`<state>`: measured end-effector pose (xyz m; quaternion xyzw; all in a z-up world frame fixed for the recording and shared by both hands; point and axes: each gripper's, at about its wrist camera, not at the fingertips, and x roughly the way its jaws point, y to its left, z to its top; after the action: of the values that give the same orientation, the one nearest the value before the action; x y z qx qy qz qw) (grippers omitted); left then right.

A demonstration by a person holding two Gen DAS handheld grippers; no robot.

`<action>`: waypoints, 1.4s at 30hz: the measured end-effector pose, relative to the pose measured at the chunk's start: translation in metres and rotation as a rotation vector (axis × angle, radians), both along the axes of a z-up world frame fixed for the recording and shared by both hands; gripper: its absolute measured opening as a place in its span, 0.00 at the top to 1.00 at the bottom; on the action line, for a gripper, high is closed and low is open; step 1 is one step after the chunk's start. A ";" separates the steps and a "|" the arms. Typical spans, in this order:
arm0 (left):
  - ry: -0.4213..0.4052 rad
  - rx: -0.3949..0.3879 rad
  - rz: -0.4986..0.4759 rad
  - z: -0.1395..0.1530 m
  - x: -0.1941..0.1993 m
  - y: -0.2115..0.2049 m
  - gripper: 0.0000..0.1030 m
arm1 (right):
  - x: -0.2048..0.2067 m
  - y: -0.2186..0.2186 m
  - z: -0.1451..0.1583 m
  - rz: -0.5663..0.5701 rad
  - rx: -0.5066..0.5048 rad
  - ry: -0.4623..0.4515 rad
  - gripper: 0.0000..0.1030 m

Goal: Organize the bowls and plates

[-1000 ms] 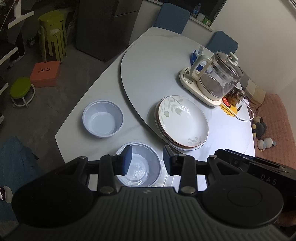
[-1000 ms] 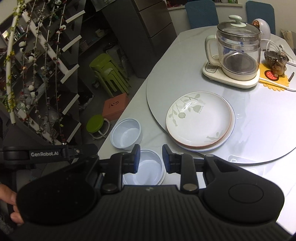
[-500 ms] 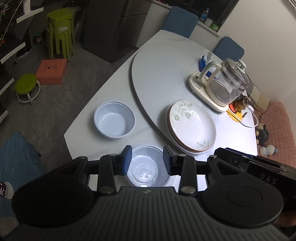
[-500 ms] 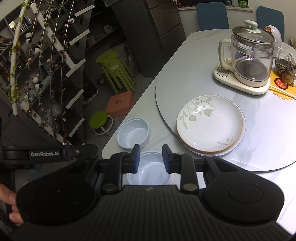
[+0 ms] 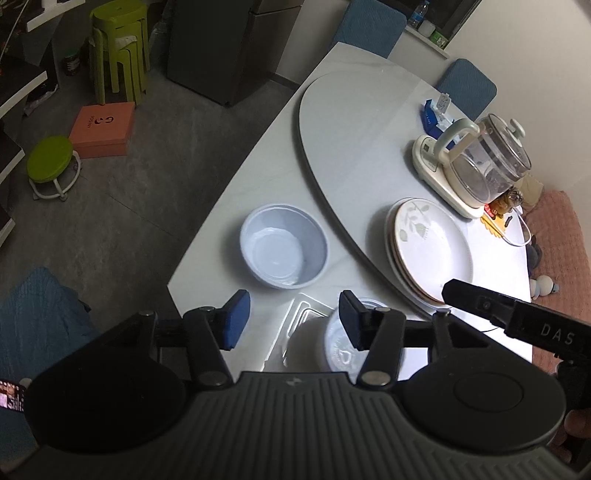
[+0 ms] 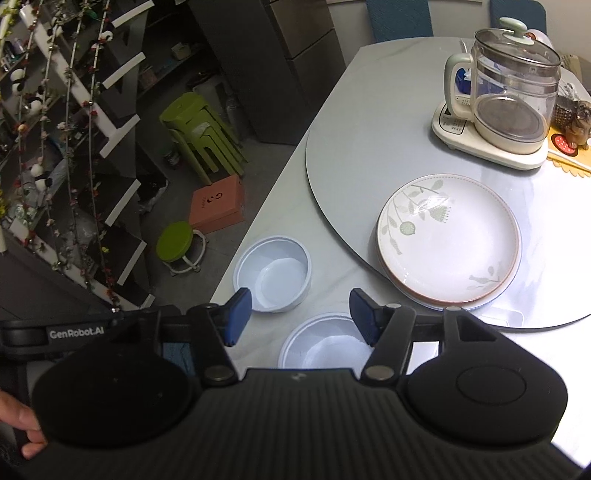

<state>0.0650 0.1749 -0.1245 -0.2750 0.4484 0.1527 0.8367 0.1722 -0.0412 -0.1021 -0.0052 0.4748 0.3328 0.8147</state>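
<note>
Two pale blue plastic bowls sit near the table's near edge. The far bowl (image 5: pixel 283 250) (image 6: pixel 273 278) stands free. The near bowl (image 5: pixel 341 345) (image 6: pixel 325 345) lies just under the fingers of both grippers. A stack of floral plates (image 5: pixel 430 249) (image 6: pixel 448 243) rests on the grey turntable (image 5: pixel 354 122) (image 6: pixel 354 147). My left gripper (image 5: pixel 293 319) is open and empty above the table edge. My right gripper (image 6: pixel 299 315) is open and empty above the near bowl. The right gripper's body (image 5: pixel 517 317) shows in the left wrist view.
A glass kettle (image 5: pixel 484 162) (image 6: pixel 513 99) on its white base stands behind the plates, with a small figurine (image 6: pixel 580 125) and a yellow mat beside it. Blue chairs (image 5: pixel 369 26) stand at the far side. Green stools (image 6: pixel 199 133) and an orange box (image 5: pixel 103 129) are on the floor at left.
Both grippers opened wider. Both moved left and up, so the bowls and plates shifted right in view, and the near bowl now sits under the right fingers.
</note>
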 end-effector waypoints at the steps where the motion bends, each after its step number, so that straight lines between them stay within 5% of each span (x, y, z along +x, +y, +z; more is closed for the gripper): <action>1: 0.000 -0.004 -0.003 -0.002 0.001 0.006 0.43 | 0.000 0.005 -0.001 -0.006 -0.004 0.005 0.40; 21: 0.039 -0.139 0.046 -0.071 0.032 0.077 0.44 | 0.038 0.078 -0.036 0.013 -0.090 0.057 0.41; 33: 0.064 -0.231 0.099 -0.128 0.071 0.082 0.69 | 0.064 0.107 -0.096 0.061 -0.182 0.167 0.58; 42: 0.034 -0.246 0.172 -0.150 0.077 0.092 0.78 | 0.073 0.125 -0.121 0.072 -0.239 0.167 0.67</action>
<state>0.1421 0.2667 -0.2743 -0.4102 0.4528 0.1722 0.7727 0.2448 0.0841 -0.2234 -0.0914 0.5766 0.3024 0.7535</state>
